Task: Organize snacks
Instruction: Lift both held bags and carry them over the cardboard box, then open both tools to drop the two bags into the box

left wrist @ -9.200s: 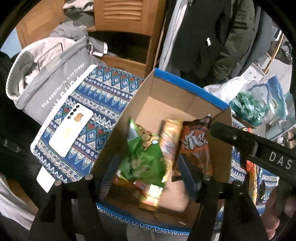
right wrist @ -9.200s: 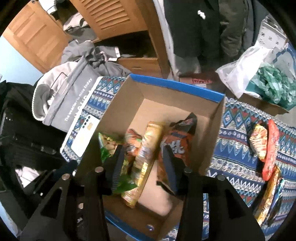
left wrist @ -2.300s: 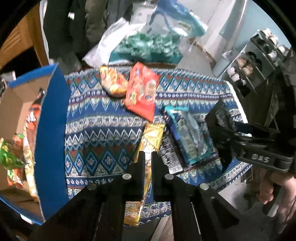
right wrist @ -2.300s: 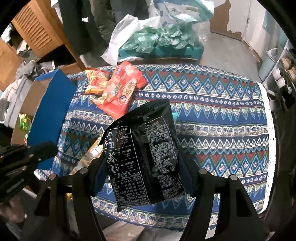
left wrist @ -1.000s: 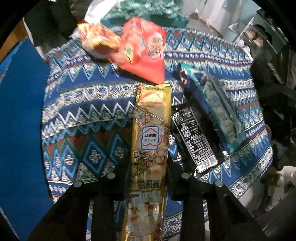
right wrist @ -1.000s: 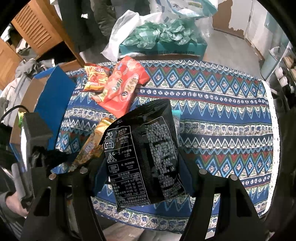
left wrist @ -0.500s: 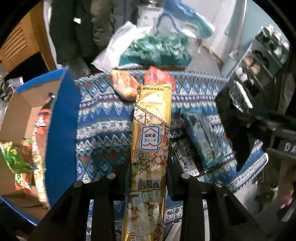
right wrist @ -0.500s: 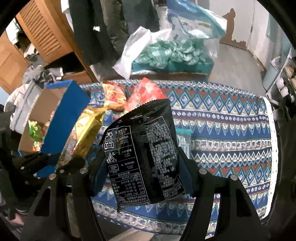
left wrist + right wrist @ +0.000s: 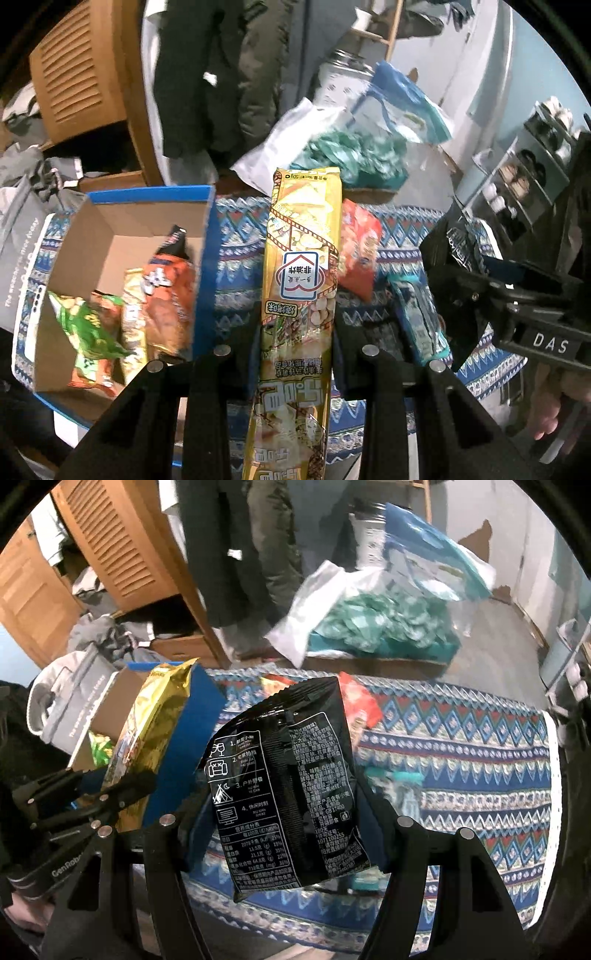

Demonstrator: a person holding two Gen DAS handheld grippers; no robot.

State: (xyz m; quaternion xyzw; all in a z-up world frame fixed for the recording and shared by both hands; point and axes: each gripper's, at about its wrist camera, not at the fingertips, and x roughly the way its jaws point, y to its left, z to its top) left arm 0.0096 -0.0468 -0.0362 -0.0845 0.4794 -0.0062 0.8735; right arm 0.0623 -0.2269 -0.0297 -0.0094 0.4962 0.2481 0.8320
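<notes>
Black hand-held gripper [image 9: 295, 332], silver screw heads, white "DAS" lettering on the other hand-held gripper [image 9: 288, 812]

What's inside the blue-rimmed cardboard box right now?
Inside the blue-rimmed cardboard box: a green snack bag, a thin yellow packet and an orange chip bag, standing together. Anything beneath them is hidden.

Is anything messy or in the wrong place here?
A few snacks are not in the cardboard box yet: a red packet and a teal packet lie loose on the patterned cloth. The packets already inside the box lean against each other rather than standing neatly. Nothing looks spilled or torn.
</notes>
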